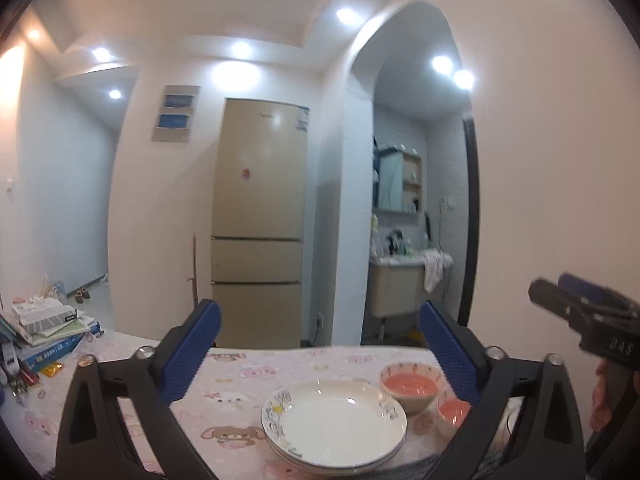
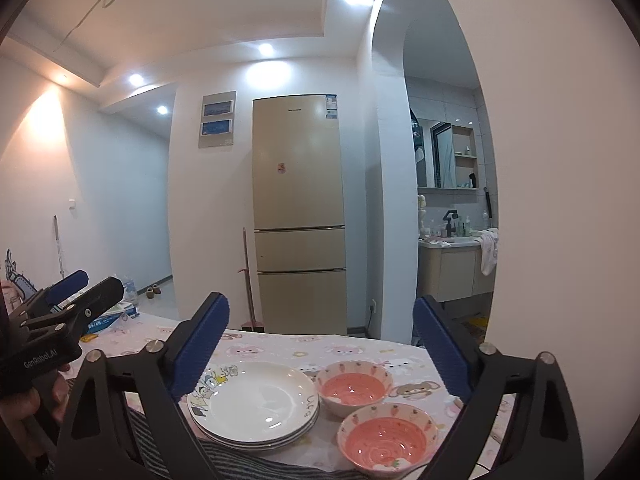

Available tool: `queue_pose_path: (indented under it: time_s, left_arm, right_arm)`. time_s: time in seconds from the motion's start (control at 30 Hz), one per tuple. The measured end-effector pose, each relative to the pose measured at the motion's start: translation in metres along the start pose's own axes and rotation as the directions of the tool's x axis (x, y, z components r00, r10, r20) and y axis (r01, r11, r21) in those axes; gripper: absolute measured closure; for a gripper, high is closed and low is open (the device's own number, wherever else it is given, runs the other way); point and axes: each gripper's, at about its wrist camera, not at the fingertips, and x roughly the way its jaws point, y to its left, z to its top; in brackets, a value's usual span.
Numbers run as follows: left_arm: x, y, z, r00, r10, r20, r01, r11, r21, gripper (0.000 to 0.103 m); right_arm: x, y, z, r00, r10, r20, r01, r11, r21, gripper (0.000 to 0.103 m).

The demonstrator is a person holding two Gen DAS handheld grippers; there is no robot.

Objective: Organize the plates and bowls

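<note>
A stack of white plates (image 1: 334,420) (image 2: 256,400) with cartoon prints on the rim sits on the table (image 1: 240,364) (image 2: 360,348), which has a pink cartoon cloth. Two pink-lined carrot-pattern bowls stand right of the stack, one farther (image 1: 408,386) (image 2: 354,386) and one nearer (image 1: 454,410) (image 2: 386,440). My left gripper (image 1: 320,308) is held level above and short of the plates, open and empty. My right gripper (image 2: 320,300) is likewise open and empty, over the plates and bowls. Each gripper shows at the edge of the other's view.
Books and boxes (image 1: 48,324) are piled at the table's left end. A grey striped cloth (image 2: 240,460) lies under the plates' near edge. Beyond the table stand a beige fridge (image 2: 298,212), a broom (image 2: 248,276) and an arch to a washbasin (image 2: 452,264).
</note>
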Motion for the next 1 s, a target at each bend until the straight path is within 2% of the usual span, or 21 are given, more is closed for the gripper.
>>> queue_pose_path:
  time_s: [0.07,0.23,0.27,0.3,0.33,0.4,0.5,0.63,0.73,0.83,1.0]
  left_arm:
    - [0.000,-0.008,0.000,0.999,-0.042,-0.028,0.043,0.999,0.017,0.023]
    - [-0.005,-0.033,-0.002,0.995,-0.083,-0.054,0.086,0.996,0.040,0.023]
    - [-0.005,-0.039,-0.003,0.994,-0.089,-0.058,0.092,0.995,0.050,0.020]
    - [-0.005,-0.043,-0.003,0.994,-0.091,-0.063,0.095,0.994,0.055,0.012]
    - [-0.006,-0.046,-0.004,0.993,-0.095,-0.067,0.098,0.994,0.054,0.010]
    - [-0.006,-0.051,-0.004,0.991,-0.113,-0.076,0.116,0.993,0.031,0.000]
    - [-0.006,-0.057,-0.006,0.991,-0.114,-0.064,0.115,0.993,0.010,0.000]
    - [0.005,-0.065,-0.012,0.984,-0.130,-0.120,0.132,0.991,0.002,0.000]
    - [0.020,-0.078,-0.023,0.964,-0.147,-0.222,0.149,0.989,-0.007,0.000]
    - [0.032,-0.089,-0.035,0.950,-0.154,-0.271,0.153,0.988,-0.025,0.000]
    - [0.061,-0.106,-0.047,0.897,-0.196,-0.396,0.194,0.980,-0.045,0.000]
  right_arm:
    - [-0.003,-0.006,-0.002,1.000,-0.003,-0.007,0.003,1.000,0.005,0.017]
    - [-0.013,-0.018,-0.008,1.000,-0.018,-0.020,0.018,1.000,-0.002,0.021]
    - [-0.015,-0.020,-0.008,1.000,-0.022,-0.022,0.022,1.000,-0.002,0.023]
    - [-0.017,-0.021,-0.009,0.999,-0.026,-0.025,0.026,1.000,-0.001,0.023]
    - [-0.018,-0.024,-0.010,0.999,-0.029,-0.028,0.029,1.000,0.000,0.025]
    - [-0.020,-0.030,-0.011,0.999,-0.033,-0.036,0.033,0.999,0.006,0.025]
    - [-0.025,-0.040,-0.013,0.999,-0.030,-0.043,0.031,0.999,0.017,0.025]
    - [-0.034,-0.048,-0.017,0.996,-0.069,-0.049,0.070,0.998,0.004,0.025]
    - [-0.038,-0.058,-0.023,0.994,-0.077,-0.076,0.079,0.997,0.020,0.025]
    - [-0.038,-0.070,-0.030,0.988,-0.104,-0.111,0.107,0.994,0.024,0.025]
    - [-0.030,-0.094,-0.036,0.972,-0.128,-0.198,0.135,0.991,0.024,0.027]
